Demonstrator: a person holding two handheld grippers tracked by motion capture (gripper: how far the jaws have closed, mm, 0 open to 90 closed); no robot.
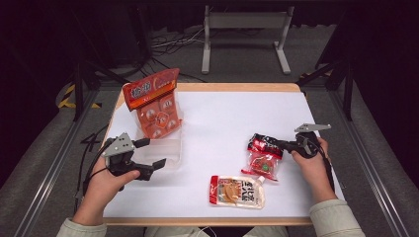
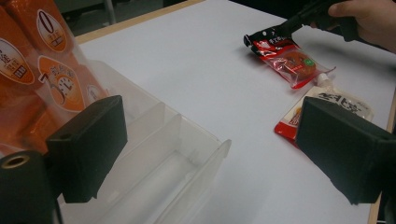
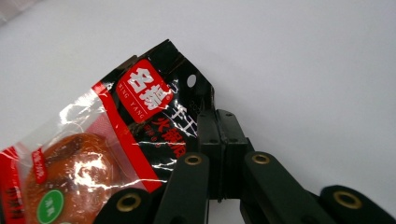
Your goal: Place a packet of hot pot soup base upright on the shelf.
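A red-and-black snack packet (image 1: 263,157) lies on the white table (image 1: 232,113) at the right. My right gripper (image 1: 277,144) is shut on the packet's black top corner (image 3: 140,116); in the right gripper view the jaws (image 3: 217,121) are pressed together over its edge. From the left gripper view, that gripper (image 2: 285,29) pinches the packet (image 2: 289,58) far off. My left gripper (image 1: 155,152) is open at the left, its wide jaws (image 2: 215,116) beside a clear plastic divided bin (image 1: 165,150) with nothing between them. A tall orange packet (image 1: 153,101) stands in the bin's far end.
A flat red-and-white pouch (image 1: 237,191) lies near the table's front edge, left of my right hand; its end shows behind the left gripper's right jaw (image 2: 336,100). The bin's near compartments (image 2: 154,154) hold nothing. A metal stand and cables sit on the floor beyond the table.
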